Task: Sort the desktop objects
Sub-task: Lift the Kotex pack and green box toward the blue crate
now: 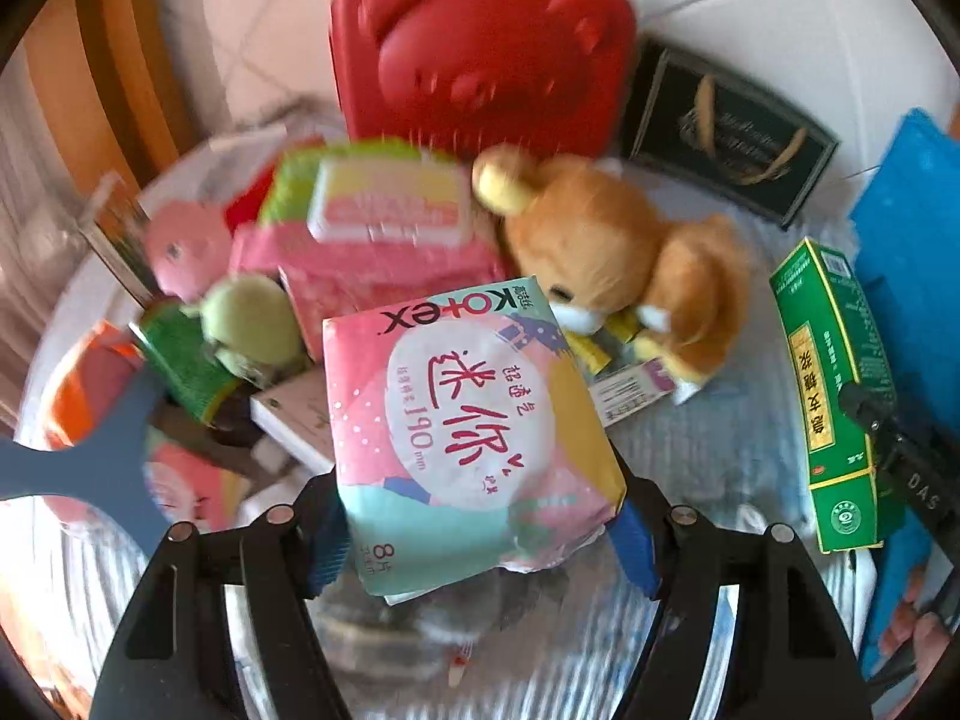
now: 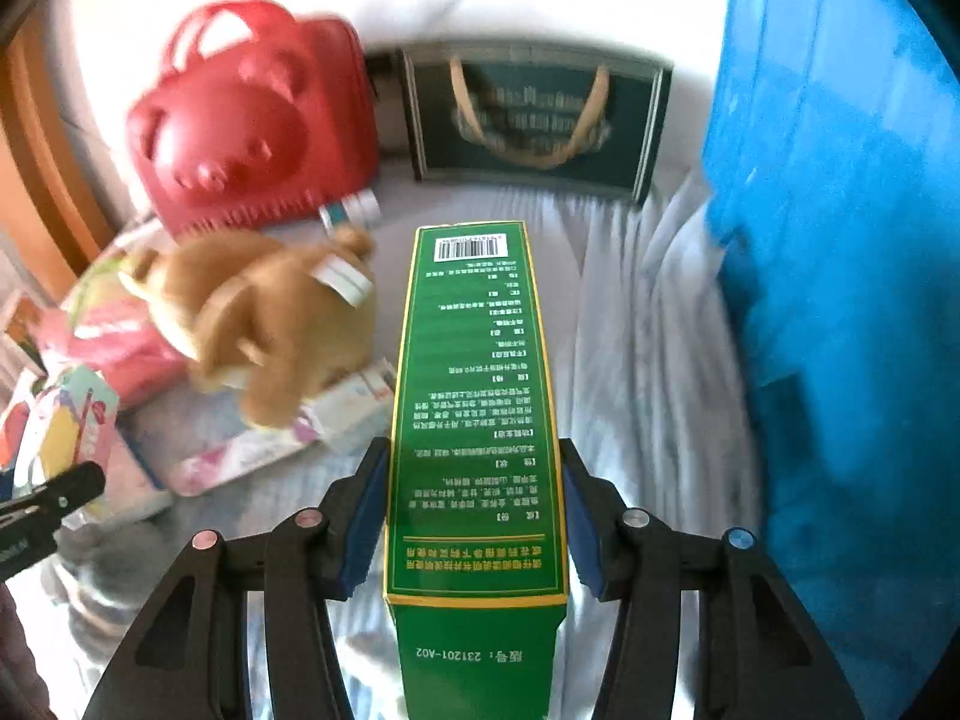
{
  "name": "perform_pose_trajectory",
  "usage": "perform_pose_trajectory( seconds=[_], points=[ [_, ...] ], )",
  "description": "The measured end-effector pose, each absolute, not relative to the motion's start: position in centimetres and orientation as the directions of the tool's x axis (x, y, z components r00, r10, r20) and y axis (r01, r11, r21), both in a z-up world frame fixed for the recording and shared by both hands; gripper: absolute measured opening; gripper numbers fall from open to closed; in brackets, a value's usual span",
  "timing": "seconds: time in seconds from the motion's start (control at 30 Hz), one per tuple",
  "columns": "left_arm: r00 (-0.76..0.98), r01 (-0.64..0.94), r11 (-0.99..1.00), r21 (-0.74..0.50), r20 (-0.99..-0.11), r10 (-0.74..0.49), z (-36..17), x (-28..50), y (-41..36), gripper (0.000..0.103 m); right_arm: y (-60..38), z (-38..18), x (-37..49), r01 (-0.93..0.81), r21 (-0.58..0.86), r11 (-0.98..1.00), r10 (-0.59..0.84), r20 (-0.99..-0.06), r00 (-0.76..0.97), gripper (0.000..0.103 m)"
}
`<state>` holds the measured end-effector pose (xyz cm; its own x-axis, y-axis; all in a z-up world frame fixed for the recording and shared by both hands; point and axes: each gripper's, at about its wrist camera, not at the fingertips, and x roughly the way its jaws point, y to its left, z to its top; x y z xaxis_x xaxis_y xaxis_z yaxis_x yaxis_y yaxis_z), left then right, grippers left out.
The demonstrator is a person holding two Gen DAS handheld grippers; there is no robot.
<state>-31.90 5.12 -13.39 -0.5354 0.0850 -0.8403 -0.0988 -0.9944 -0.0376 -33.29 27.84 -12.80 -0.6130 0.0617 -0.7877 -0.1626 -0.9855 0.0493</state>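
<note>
Both grippers point steeply down at a cloth-covered bench (image 2: 648,360) with a rumpled, striped, pale cover. The left gripper (image 1: 480,534) has its blue pads pressed against the sides of a soft pink-and-teal plastic pack (image 1: 474,432), printed with large red characters, and holds it clear above the clutter. The right gripper (image 2: 474,516) has its jaws clamped on the long flanks of a stiff green carton (image 2: 480,408), a tall rectangular box with yellow edging, fine print and a barcode at its far end; the carton runs straight away from the camera between the fingers. Just beyond, a fuzzy tan plush bear (image 2: 264,324) lies on flat packets. To its left sits a heap of pink and green packages (image 1: 372,228). Farther back stand a glossy red bear-faced plastic case (image 2: 252,120) with loop handles and a dark green box (image 2: 534,120) with tan handles. A blue plastic crate (image 2: 840,252) rises at the right.
</note>
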Motion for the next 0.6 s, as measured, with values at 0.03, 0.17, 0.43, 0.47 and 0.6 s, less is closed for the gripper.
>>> perform_pose_trajectory(
  seconds=[0.03,0.17,0.43,0.47,0.6],
  points=[
    [-0.567,-0.112,-0.993,-0.032,-0.819,0.09,-12.1,-30.9,5.0,0.071,27.5,-11.5,-32.3,-0.16,0.046,-0.986,0.068,-0.768,-0.637,0.052],
    [-0.658,-0.156,-0.987,-0.028,-0.742,0.125,-7.6,-28.9,4.6,0.071,26.3,-5.9,-27.9,-0.153,0.059,-0.986,0.076,-0.665,-0.743,0.052],
    [-0.788,-0.261,-0.965,-0.03,-0.571,0.231,0.1,-22.6,6.4,0.071,25.1,4.7,-17.9,-0.162,0.084,-0.983,0.114,-0.413,-0.904,0.052],
    [-0.799,-0.281,-0.959,-0.031,-0.546,0.252,1.1,-21.7,6.9,0.071,25.4,5.9,-16.5,-0.169,0.088,-0.982,0.124,-0.38,-0.917,0.052],
    [-0.817,-0.353,-0.935,-0.035,-0.475,0.326,3.8,-19.2,9.7,0.071,26.7,8.8,-11.8,-0.215,0.093,-0.972,0.18,-0.288,-0.94,0.052]
  ],
)
